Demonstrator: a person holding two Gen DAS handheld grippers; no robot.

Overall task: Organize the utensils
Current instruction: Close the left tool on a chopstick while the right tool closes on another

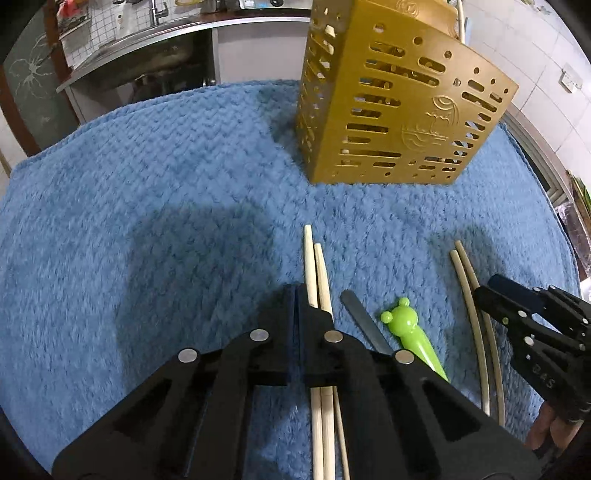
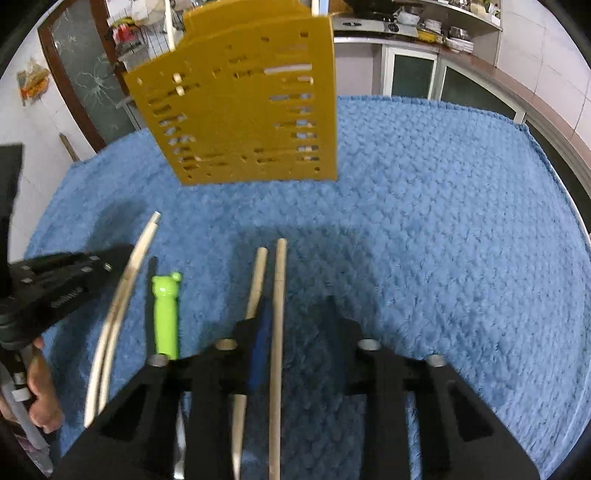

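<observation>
A gold slotted utensil holder [image 1: 388,103] [image 2: 240,107] stands upright at the back of a blue fluffy mat [image 1: 166,203] [image 2: 443,221]. My left gripper [image 1: 297,291] is shut with nothing between its fingers. A pair of wooden chopsticks [image 1: 317,266] [image 2: 136,258] lies just right of its tips and runs under its right finger. My right gripper [image 2: 295,310] [image 1: 485,291] hangs low over a second pair of chopsticks [image 2: 280,277] [image 1: 469,295]. Its jaws stand apart with one stick in the gap, untouched, and the other stick under the left finger. A green frog-headed utensil [image 1: 406,332] [image 2: 165,314] and a dark flat handle [image 1: 362,321] lie between the pairs.
Behind the mat are a steel sink counter [image 1: 147,48], a stove top [image 2: 369,26] and glass-fronted cabinets [image 2: 413,74]. A person's hand [image 2: 40,391] holds the left gripper's handle. The mat's far edge drops off just past the holder.
</observation>
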